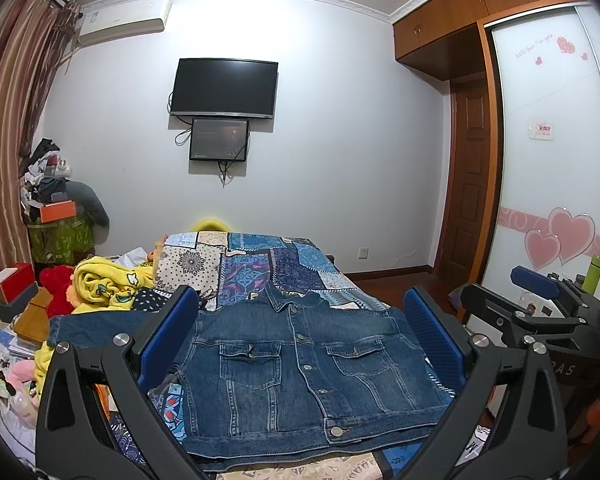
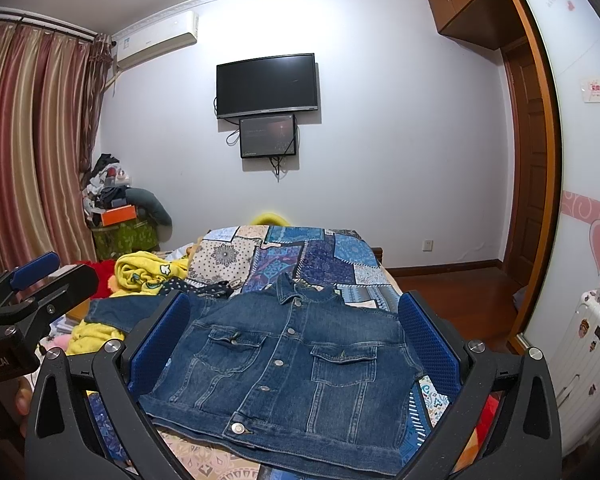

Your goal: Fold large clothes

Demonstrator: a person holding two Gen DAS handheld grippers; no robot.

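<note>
While the denim jacket (image 1: 300, 364) lies face up and buttoned on the bed (image 1: 260, 268), both grippers hang above its near hem with nothing in them. Left gripper (image 1: 300, 344): fingers (image 1: 168, 332) spread wide, released, framing the jacket body. Right gripper (image 2: 296, 344): same, fingers (image 2: 428, 340) apart, not touching cloth as far as the views show.

Progress, judged: the right sleeve appears already tucked, since that edge runs straight; the left sleeve (image 1: 96, 326) is spread out sideways toward the clutter. Left to do, probably: bring that sleeve in, then fold the body hem to collar. Call it early to middle.

Surroundings: patchwork bedspread (image 2: 320, 256) under the jacket; a yellow printed blanket (image 2: 148, 276) and a dark dotted cloth (image 2: 196, 286) lie just beside the left sleeve; red plush (image 1: 58, 288) further left. Wall television (image 1: 224, 86) and wardrobe (image 1: 552, 140) stand well apart, irrelevant.

Obstruction: the sleeve end lies against the yellow blanket; a grasp there could catch both fabrics.
</note>
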